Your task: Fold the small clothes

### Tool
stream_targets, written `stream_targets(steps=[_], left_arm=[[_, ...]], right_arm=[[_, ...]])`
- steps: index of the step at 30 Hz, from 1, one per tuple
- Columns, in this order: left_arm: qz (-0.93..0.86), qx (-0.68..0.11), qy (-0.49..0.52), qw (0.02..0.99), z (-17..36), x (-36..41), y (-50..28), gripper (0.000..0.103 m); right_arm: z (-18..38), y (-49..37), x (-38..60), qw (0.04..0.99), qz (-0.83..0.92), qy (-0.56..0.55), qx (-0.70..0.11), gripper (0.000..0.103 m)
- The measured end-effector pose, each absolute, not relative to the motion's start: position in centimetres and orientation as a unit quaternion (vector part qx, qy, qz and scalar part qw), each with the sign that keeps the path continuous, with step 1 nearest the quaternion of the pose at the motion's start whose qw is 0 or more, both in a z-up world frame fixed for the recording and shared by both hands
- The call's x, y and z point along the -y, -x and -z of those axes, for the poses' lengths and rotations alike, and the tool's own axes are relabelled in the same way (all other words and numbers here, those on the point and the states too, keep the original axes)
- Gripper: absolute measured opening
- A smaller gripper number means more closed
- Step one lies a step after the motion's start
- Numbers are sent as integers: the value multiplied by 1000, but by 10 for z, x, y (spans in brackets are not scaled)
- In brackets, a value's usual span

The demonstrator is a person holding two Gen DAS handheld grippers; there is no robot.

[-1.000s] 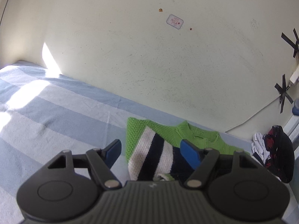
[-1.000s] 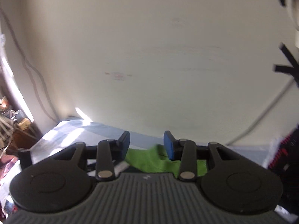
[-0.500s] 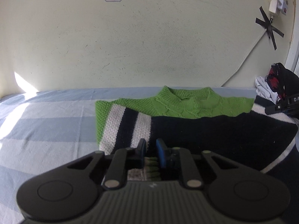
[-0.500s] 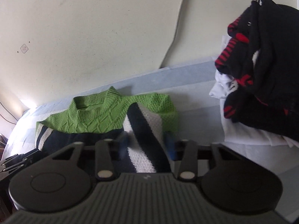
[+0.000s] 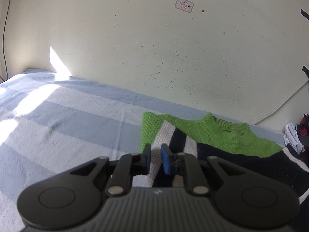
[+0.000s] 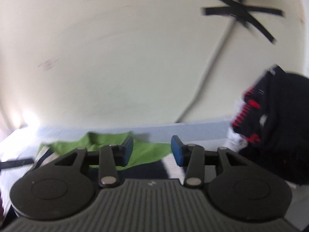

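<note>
Now my left gripper (image 5: 156, 160) opens off the sweater (image 5: 193, 141) sleeve, my right gripper (image 6: 152, 149) parting empty; I should flatten evenly.

Two low wrist views, shared sweater (image 5: 222, 135)

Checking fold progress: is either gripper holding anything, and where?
Right gripper: nothing, fingers opening. Left gripper: fingers opening over the sweater's striped sleeve; hold cannot be told.

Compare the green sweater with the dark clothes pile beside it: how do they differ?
The sweater lies spread flat, while the clothes pile is heaped high. The sweater is bright green with dark and white stripes; the clothes pile is mostly black with red marks. Both sit on the bed.
</note>
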State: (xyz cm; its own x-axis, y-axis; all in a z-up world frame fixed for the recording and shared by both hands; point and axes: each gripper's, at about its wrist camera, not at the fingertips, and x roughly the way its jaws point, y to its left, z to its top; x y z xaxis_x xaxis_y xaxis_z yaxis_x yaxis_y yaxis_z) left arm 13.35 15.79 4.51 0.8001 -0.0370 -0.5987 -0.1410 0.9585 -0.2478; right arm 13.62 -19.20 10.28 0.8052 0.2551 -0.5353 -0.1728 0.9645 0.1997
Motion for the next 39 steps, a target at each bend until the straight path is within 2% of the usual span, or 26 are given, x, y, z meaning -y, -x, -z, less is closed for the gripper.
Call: stream_targets(steps=[4,7,8,9,10,11,12,16,19,22,25,27,32,37,39], left_arm=[[-27,-311,142,939,-48,-158,-130,13],[-24,-305,150,940,-52,-162,-127,19],[-23,-304,151,940,-53,-163,-126,20],[-22,-303,153,940,-54,-164,-125,20],[-21,-302,156,940,-56,-165,-125,20],[-20,-301,160,940,-57,-166,-125,21],[-18,-298,165,940,-58,-167,-124,23],[-21,-287,176,941,-64,-169,-121,38],[-33,-272,181,945,-70,-172,-115,43],[-41,-259,189,946,-73,-177,-112,47],[-37,-262,184,947,-72,-174,-113,47],[-23,-262,179,948,-70,-169,-114,47],[47,-270,160,948,-63,-140,-117,43],[76,-309,85,944,-49,-104,-125,25],[51,-330,54,941,-40,-97,-130,16]], right_arm=[[-115,-114,101,897,-294,47,-326,50],[-98,-103,47,869,-348,121,-332,51],[-88,-104,36,862,-348,143,-339,49],[-81,-106,29,859,-342,159,-347,42],[-77,-110,27,857,-336,162,-356,31],[-76,-116,32,857,-334,147,-365,20],[-80,-122,38,858,-337,119,-370,13],[-108,-141,81,875,-335,-16,-349,13],[-120,-153,97,898,-296,-107,-309,13],[-106,-156,71,904,-279,-86,-312,14],[-66,-156,32,860,-323,-23,-394,30],[-62,-143,31,864,-337,-8,-374,40],[-85,-140,99,880,-291,-89,-364,40],[-80,-139,180,898,-186,-109,-383,41],[-67,-144,210,904,-122,-97,-398,37]])
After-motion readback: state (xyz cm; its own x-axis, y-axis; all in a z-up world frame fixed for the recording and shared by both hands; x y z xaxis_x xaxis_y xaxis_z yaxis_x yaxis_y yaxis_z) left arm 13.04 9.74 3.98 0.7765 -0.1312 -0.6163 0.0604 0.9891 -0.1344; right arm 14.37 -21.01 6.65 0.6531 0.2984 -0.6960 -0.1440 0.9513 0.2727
